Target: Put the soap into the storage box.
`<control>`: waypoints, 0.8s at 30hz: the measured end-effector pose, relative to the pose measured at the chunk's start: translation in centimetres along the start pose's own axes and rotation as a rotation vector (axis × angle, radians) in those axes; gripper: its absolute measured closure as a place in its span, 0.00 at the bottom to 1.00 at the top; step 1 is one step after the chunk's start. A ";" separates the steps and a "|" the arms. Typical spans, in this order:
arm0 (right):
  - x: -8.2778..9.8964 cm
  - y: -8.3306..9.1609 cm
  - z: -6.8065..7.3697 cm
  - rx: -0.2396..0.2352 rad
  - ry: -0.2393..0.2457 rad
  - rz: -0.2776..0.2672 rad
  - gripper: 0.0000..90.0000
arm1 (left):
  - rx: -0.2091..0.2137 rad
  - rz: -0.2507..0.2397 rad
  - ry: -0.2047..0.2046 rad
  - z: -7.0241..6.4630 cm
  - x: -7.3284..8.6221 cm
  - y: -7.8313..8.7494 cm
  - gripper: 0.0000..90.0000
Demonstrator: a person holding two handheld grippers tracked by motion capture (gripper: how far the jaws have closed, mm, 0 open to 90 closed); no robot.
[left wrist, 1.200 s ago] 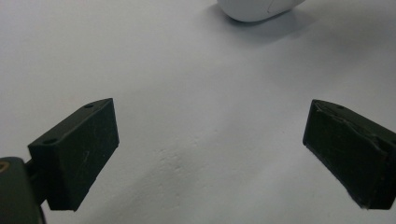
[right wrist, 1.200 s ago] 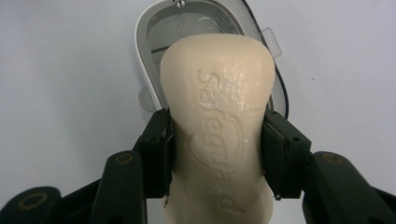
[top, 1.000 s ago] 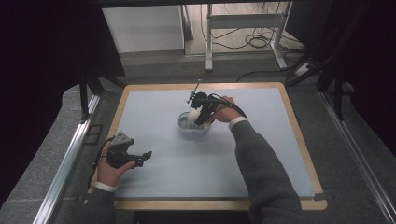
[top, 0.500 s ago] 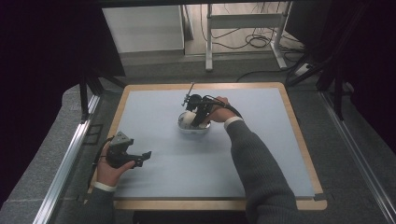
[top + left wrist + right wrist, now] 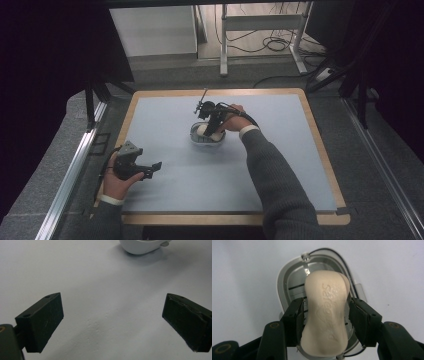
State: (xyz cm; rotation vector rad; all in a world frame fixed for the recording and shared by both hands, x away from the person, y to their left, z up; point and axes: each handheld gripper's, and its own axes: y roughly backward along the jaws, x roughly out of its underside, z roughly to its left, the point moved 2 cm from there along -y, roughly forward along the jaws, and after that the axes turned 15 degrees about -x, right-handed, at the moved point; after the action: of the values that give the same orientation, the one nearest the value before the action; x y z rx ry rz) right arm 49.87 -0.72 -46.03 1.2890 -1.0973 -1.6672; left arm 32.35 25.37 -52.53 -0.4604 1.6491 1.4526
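Right gripper (image 5: 324, 315) with soap bar (image 5: 327, 315), now lower into soap dish (image 5: 284, 282)

Open blue mat (image 5: 280, 165) surrounds the soap dish (image 5: 207, 137) on all sides, the right gripper (image 5: 210, 127) occupying its top.

Both grippers were black; the left gripper (image 5: 150, 168) carried a grey three-cornered plate (image 5: 129, 149), the right gripper (image 5: 209, 128) trailed a black cable (image 5: 239, 111). Grey knit sleeves (image 5: 280, 185) ended in white cuffs (image 5: 248, 131).
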 end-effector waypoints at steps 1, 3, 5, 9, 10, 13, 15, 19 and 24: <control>0.0 0.2 0.1 0.002 0.000 -0.004 0.51 | 0.000 0.000 0.000 0.0 0.0 0.0 0.05; 0.1 0.5 0.2 0.005 -0.003 -0.011 0.49 | 0.003 0.001 0.002 0.0 0.0 0.0 0.05; 0.3 0.8 0.4 0.003 -0.017 -0.029 0.48 | 0.004 0.001 0.002 0.0 0.0 -0.1 0.05; 0.7 1.3 0.7 -0.001 -0.013 -0.041 0.47 | 0.010 0.001 0.007 -0.1 -0.1 -0.2 0.04; 0.9 1.5 0.9 -0.001 -0.017 -0.045 0.46 | 0.009 0.003 0.006 -0.1 -0.1 -0.2 0.04; 2.0 2.3 1.6 0.002 -0.016 -0.074 0.44 | 0.011 0.000 0.011 -0.1 -0.3 -0.2 0.05; 2.6 2.8 1.9 0.007 -0.027 -0.102 0.44 | 0.009 -0.001 0.008 -0.1 -0.4 -0.2 0.04; 3.9 3.7 2.1 0.021 -0.041 -0.140 0.41 | 0.008 -0.005 0.005 -0.2 -0.5 -0.2 0.04; 5.4 4.3 2.2 0.032 -0.076 -0.179 0.38 | 0.008 -0.003 0.000 -0.2 -0.3 -0.1 0.04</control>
State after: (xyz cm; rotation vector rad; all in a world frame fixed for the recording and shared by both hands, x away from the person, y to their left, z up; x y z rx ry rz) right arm 46.75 -6.82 -43.58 1.3891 -1.0829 -1.8504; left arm 32.55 25.11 -52.33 -0.4588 1.6529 1.4433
